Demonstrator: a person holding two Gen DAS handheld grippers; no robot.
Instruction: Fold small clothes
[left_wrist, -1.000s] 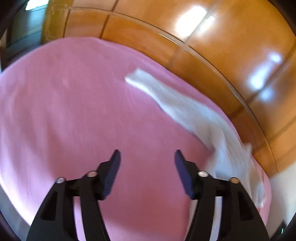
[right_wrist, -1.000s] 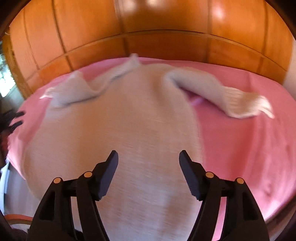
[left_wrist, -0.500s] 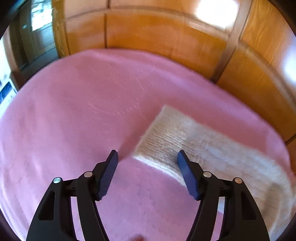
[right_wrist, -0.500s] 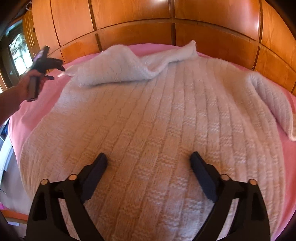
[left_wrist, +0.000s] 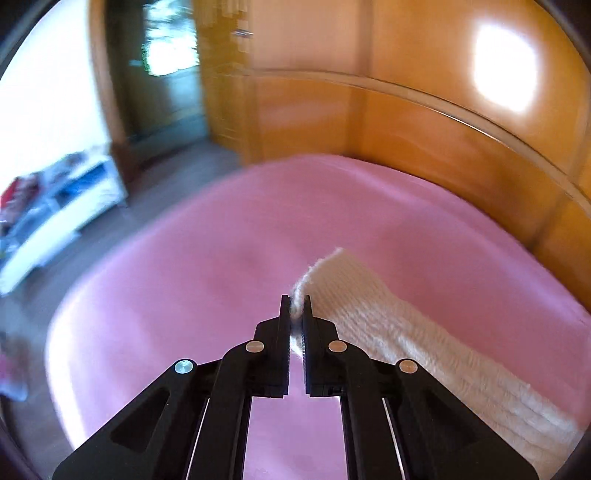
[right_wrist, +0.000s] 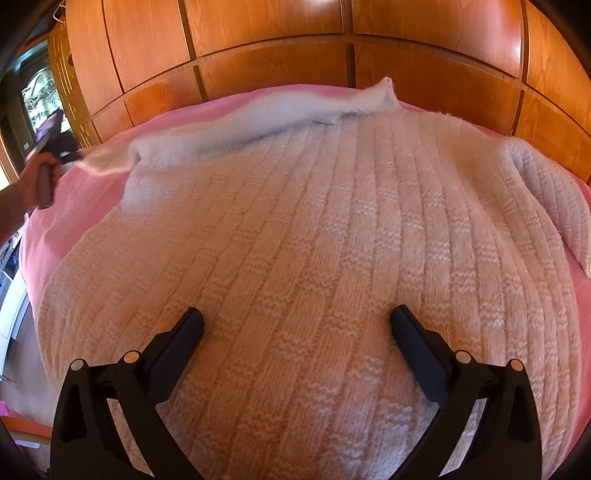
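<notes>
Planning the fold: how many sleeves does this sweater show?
2. The left sleeve stretches along the sweater's far edge, its cuff pinched in the left tongs. The right sleeve lies at the right side, untouched.

No legible text, label, brand, number or sign appears in either wrist view; distant items are too blurred to read.

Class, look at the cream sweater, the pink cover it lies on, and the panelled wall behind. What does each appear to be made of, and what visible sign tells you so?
Sweater: knitted yarn, probably wool or acrylic; ribbed, blocked stitch rows and fuzzy edges show.
Pink cover: soft matt fabric, perhaps fleece; no shine, no visible weave.
Wall panels: wood or wood veneer, glossy varnish; grain and bright reflections show.
</notes>
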